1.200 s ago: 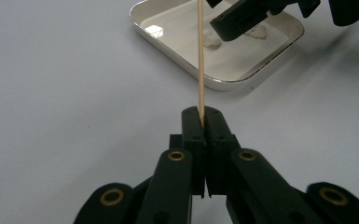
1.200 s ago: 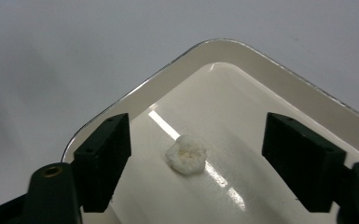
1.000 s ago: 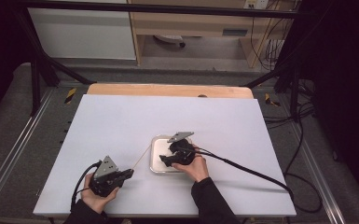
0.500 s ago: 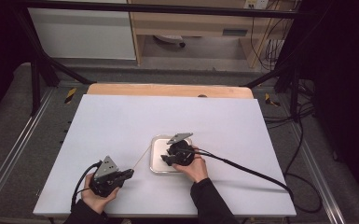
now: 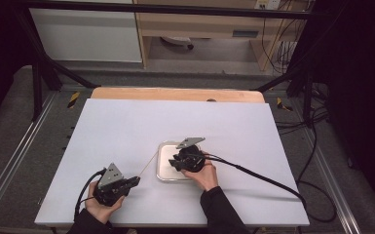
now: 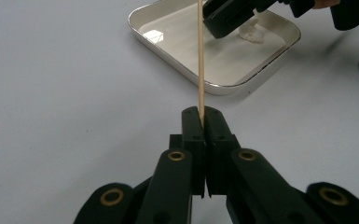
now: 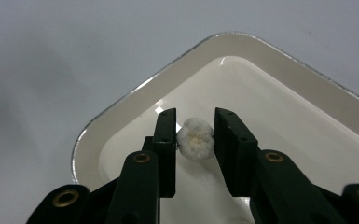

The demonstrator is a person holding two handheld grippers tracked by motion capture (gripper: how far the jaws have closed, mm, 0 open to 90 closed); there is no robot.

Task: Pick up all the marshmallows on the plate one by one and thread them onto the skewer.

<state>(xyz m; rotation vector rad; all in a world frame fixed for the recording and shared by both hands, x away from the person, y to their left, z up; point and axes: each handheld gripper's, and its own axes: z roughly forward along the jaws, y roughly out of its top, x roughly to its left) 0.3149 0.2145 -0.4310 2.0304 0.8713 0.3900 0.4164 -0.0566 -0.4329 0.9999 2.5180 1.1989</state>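
The right gripper is seen in its own view with the two black jaws on either side of a small white ball, which lies inside a shallow white tray. The jaws have just been closing on it. The left pad touches the ball; on the right side a very thin gap may remain, so it cannot be told with certainty that the ball is already pressed. The ball rests on the tray floor, near one rounded corner of the tray.

The left gripper is seen in its own view with the jaws brought fully together on a thin wooden stick. The stick is clamped at its lower end and runs straight away from the jaws, over the near rim of the tray. Beyond it, the other gripper is seen lowered into the tray, with the white ball under its jaws.

In the high view, the left gripper is held in the left hand near the front edge of the table. The stick points from it toward the tray, which stands a little right of the table's middle. The right gripper is held over the tray by the right hand, and its cable trails to the right across the white table top.
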